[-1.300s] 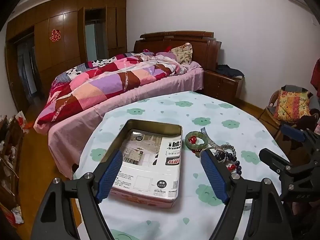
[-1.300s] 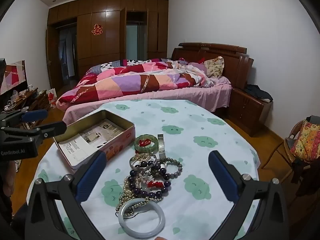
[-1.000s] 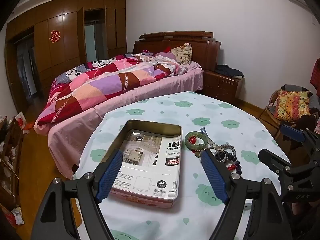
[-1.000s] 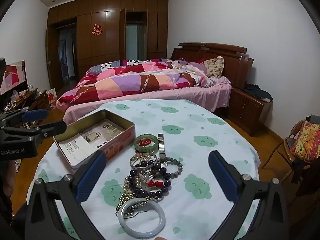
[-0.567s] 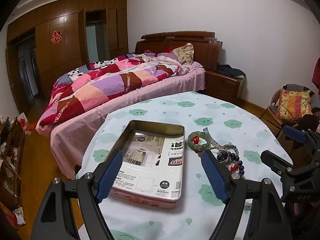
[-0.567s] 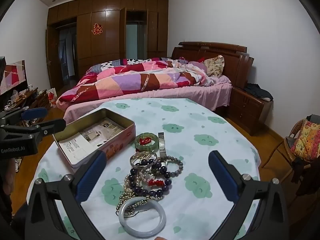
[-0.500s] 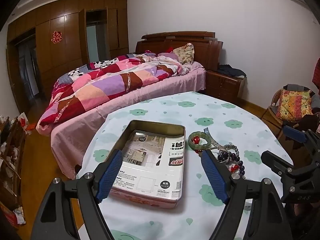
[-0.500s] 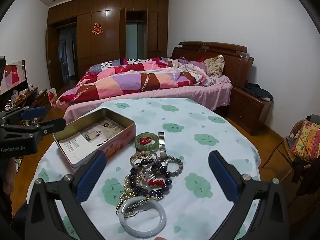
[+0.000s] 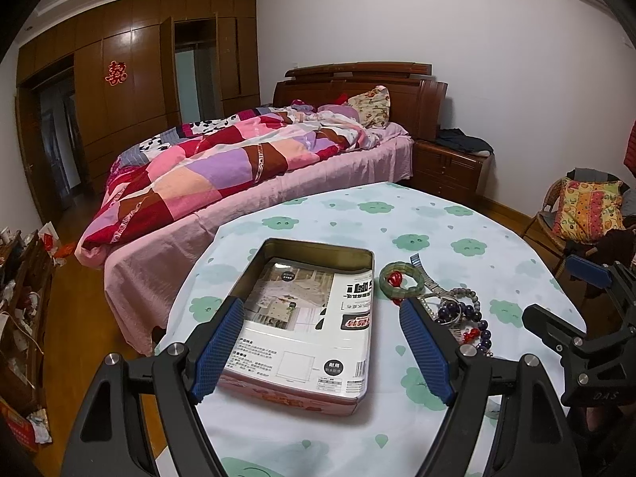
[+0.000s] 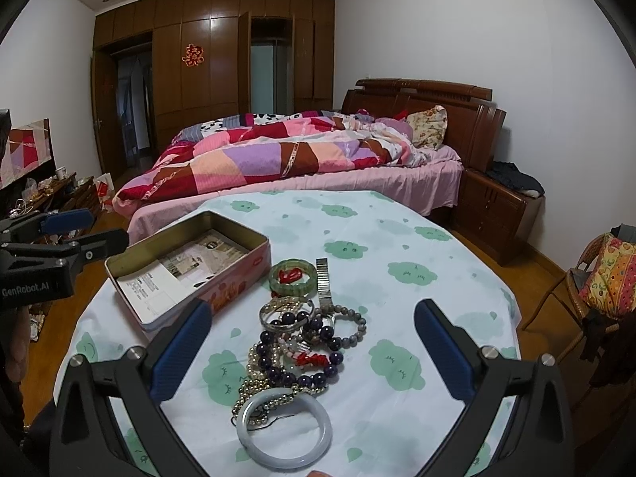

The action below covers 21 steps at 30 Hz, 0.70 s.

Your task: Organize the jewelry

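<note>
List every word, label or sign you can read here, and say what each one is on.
"GenRobot.AI": white lettering on the left gripper body, right wrist view.
"DAS": embossed on the right gripper body, left wrist view.
Red paper character on the wardrobe door: a double-happiness sign.
Printed sheet inside the tin: Chinese text, too small to read.

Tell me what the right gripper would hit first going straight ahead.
Probably the tangled pile of beaded bracelets lying between the open right gripper's fingers, though the pale jade bangle sits nearer; depth is unclear.
</note>
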Each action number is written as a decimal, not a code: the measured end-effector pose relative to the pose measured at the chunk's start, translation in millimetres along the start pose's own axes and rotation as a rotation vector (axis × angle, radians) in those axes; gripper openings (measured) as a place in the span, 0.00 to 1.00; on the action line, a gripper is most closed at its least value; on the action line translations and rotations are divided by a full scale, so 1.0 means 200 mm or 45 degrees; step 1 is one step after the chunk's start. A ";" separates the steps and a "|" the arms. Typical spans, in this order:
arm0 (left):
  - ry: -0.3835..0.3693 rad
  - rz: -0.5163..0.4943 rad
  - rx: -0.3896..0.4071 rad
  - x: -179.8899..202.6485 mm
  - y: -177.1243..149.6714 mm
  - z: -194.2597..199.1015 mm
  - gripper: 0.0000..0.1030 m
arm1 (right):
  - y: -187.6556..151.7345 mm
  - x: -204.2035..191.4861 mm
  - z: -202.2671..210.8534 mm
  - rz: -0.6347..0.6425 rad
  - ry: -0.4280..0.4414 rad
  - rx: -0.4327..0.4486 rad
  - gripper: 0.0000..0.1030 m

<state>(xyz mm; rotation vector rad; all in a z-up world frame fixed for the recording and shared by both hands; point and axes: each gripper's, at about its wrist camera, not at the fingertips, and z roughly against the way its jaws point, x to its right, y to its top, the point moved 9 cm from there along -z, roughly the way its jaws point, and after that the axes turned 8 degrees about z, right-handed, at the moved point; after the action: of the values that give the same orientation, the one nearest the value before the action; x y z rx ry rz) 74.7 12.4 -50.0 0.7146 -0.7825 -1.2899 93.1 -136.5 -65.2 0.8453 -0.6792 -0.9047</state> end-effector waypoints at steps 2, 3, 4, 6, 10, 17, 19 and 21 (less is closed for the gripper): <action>-0.004 -0.001 0.000 0.00 0.00 0.00 0.78 | 0.00 0.00 0.00 -0.001 0.000 0.000 1.00; -0.004 -0.002 0.001 0.00 0.00 0.00 0.78 | 0.01 0.00 0.00 -0.001 0.001 0.000 1.00; -0.004 -0.003 0.001 -0.01 0.00 0.00 0.78 | 0.01 0.01 0.00 -0.001 0.001 -0.001 1.00; -0.003 -0.004 0.000 -0.02 0.00 0.00 0.78 | 0.02 0.01 0.00 -0.002 0.002 -0.003 1.00; 0.000 0.000 0.001 0.00 0.00 0.00 0.78 | 0.04 0.02 0.00 -0.002 0.004 -0.005 1.00; 0.001 0.000 0.000 -0.02 0.00 0.00 0.78 | -0.03 -0.02 -0.01 -0.002 0.005 -0.009 1.00; 0.001 -0.001 0.000 -0.03 0.00 0.00 0.78 | -0.03 -0.02 -0.01 -0.002 0.006 -0.010 1.00; 0.001 -0.001 0.000 0.00 -0.01 -0.01 0.78 | -0.03 -0.02 -0.01 -0.003 0.006 -0.011 1.00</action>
<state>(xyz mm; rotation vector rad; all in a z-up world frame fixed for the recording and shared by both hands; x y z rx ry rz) 75.1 11.9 -51.5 0.7154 -0.7819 -1.2902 91.6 -134.7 -71.4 0.8407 -0.6701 -0.9066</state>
